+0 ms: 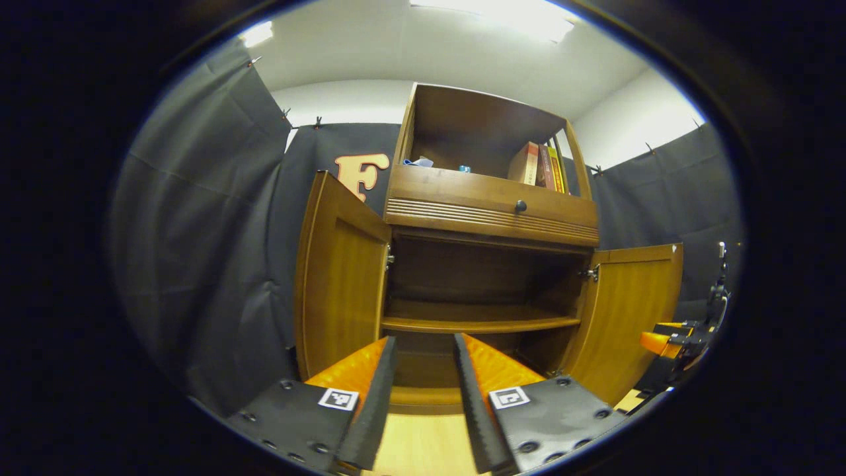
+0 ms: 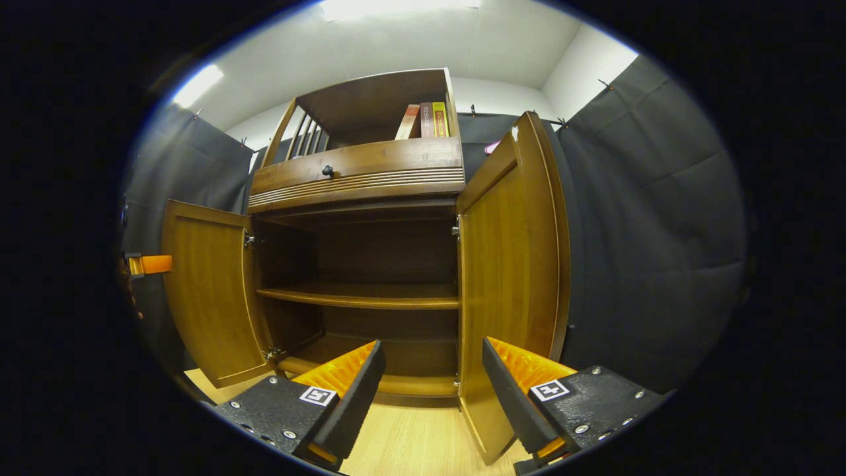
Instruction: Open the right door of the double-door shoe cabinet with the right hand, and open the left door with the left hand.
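- Shoe cabinet [image 1: 492,215] of brown wood stands ahead of both grippers, with both lower doors swung open; the inside shelf [image 1: 479,324] is bare.
- Left gripper [image 1: 425,347], in the left gripper view, has its fingers spread apart and grasps nothing; the open compartment lies straight beyond the gap between them; the left door [image 1: 340,284] stands beyond the left finger, apart from it.
- Right gripper [image 2: 433,354], in the right gripper view, is also released, fingers wide and holding nothing; the lower edge of the right door [image 2: 512,277] comes down between the two fingers, nearer to the right one; I cannot tell if it touches.
- Drawer with a dark round knob [image 1: 520,206] sits above the compartment; over it, an open top shelf holds some books [image 1: 538,166].
- Other gripper [image 1: 667,344] shows at the far right of the left gripper view, beside the right door.
- Floor [image 1: 426,443] of light wood lies under the fingers.
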{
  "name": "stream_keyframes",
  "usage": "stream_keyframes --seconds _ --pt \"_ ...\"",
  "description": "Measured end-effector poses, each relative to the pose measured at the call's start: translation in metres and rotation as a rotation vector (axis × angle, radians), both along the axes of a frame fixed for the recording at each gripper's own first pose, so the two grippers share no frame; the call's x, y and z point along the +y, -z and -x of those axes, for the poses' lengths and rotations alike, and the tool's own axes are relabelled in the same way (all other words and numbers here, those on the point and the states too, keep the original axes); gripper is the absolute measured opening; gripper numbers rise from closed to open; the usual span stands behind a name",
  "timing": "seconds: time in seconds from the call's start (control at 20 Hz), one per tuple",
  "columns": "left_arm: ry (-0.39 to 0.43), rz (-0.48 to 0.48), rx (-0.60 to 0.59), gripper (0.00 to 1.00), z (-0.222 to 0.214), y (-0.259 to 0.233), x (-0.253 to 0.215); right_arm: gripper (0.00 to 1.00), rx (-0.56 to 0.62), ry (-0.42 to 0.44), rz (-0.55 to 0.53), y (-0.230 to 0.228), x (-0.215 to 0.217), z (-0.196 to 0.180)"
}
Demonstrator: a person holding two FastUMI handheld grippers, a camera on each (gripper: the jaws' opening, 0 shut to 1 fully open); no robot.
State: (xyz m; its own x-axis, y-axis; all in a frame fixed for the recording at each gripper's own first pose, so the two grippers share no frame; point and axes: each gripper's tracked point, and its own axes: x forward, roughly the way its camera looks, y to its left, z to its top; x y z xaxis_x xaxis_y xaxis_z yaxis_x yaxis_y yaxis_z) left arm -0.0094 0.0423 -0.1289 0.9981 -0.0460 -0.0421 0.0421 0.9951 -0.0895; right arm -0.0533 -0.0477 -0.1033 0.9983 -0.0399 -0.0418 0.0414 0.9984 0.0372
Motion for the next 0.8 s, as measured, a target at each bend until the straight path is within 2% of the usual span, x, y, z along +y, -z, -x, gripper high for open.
stream_keyframes --seconds 0.15,0.2,0.25,0.3,0.35,0.4,0.8 --pt "-0.013 -0.022 -0.011 0.84 -0.005 -0.003 0.000 0.96 -0.018 0.017 0.023 -0.011 -0.008 0.001" --pt "-0.022 -0.040 -0.019 0.79 -0.008 -0.004 0.005 0.98 -0.022 0.027 0.030 -0.013 -0.012 0.002" --pt "-0.021 -0.052 -0.022 0.84 -0.008 -0.004 0.006 0.91 -0.024 0.034 0.032 -0.015 -0.015 0.003" --pt "-0.027 -0.061 -0.022 0.88 -0.009 -0.003 0.008 0.91 -0.023 0.034 0.030 -0.016 -0.015 0.003" --pt "-0.034 -0.069 -0.021 0.93 -0.008 -0.004 0.010 1.00 -0.022 0.032 0.026 -0.016 -0.015 0.002" --pt "-0.041 -0.081 -0.018 0.95 -0.009 -0.004 0.011 0.91 -0.021 0.031 0.024 -0.016 -0.013 0.002" --pt "-0.055 -0.115 -0.010 0.96 -0.010 -0.001 0.019 0.91 -0.038 0.016 0.031 -0.026 0.000 0.002"
